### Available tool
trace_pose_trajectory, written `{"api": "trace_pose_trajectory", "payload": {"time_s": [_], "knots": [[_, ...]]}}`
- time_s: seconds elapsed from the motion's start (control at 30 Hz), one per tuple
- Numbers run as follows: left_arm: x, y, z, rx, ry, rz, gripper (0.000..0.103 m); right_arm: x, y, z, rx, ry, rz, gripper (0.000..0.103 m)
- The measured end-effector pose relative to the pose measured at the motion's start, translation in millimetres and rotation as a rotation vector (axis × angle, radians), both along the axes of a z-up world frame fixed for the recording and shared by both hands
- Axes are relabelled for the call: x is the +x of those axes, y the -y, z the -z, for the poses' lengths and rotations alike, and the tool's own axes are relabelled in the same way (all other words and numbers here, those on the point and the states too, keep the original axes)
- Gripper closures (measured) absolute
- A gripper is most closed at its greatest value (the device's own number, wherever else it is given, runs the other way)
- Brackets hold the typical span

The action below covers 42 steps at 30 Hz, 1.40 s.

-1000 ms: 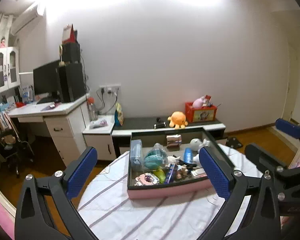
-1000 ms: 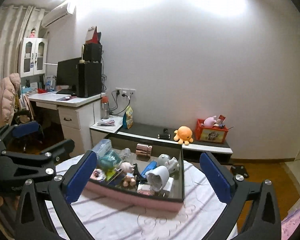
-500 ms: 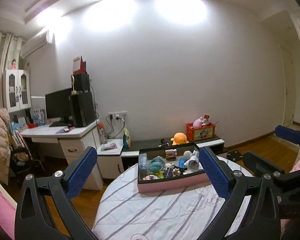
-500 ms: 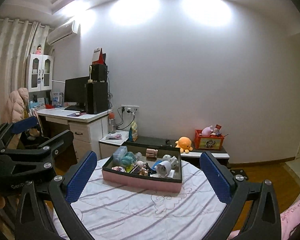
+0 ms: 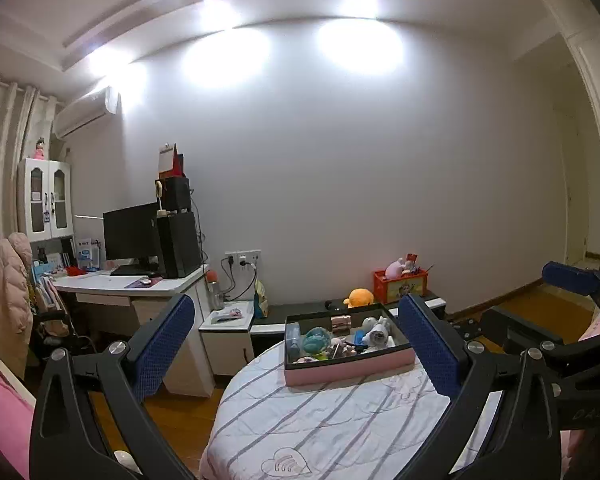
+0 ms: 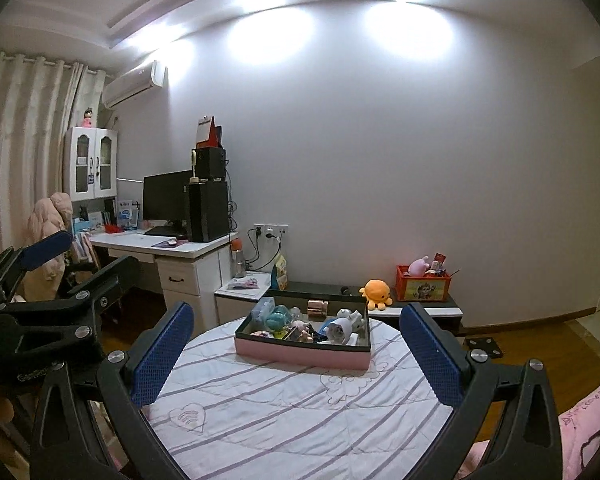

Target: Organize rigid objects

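A pink-sided box with a dark inner rim [image 5: 348, 366] [image 6: 300, 354] sits on the far part of a round table with a striped white cloth [image 5: 328, 420] [image 6: 284, 408]. Several small items fill the box, among them a teal round thing [image 5: 314, 340] [image 6: 277, 319], a white mug-like thing [image 6: 337, 329] and a copper-coloured piece [image 6: 317, 306]. My left gripper [image 5: 296, 344] is open and empty, well short of the box. My right gripper [image 6: 296, 352] is open and empty too, held back from the box. Each gripper shows at the edge of the other's view.
A white desk [image 6: 168, 248] with a monitor and black tower stands at the left. Behind the table a low dark cabinet [image 6: 416, 308] carries an orange plush [image 6: 376, 292] and a red box [image 6: 422, 288]. A chair with a pink coat [image 5: 10, 280] stands far left.
Both grippers have drawn back and tilted up from the box. It now looks smaller and farther, with more of the table, wall and ceiling in view. Both stayed open.
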<state>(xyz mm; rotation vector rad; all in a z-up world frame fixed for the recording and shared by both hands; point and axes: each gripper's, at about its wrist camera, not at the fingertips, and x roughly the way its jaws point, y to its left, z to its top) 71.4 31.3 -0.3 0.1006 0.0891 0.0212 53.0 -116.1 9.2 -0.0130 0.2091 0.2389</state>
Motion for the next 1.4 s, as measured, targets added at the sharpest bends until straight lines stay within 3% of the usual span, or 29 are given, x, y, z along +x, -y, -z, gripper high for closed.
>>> {"api": "trace_pose_trajectory", "payload": {"time_s": [0.5,1.4], "knots": [[-59,6,-8,0.015,0.073,-0.042,0.0,-52,-1,-8,0.002,0.052,-0.003,0.0],[-66,7,-9,0.001,0.096,-0.056,0.0,-63,-3,-12,-0.013,0.077,0.004,0.0]]}}
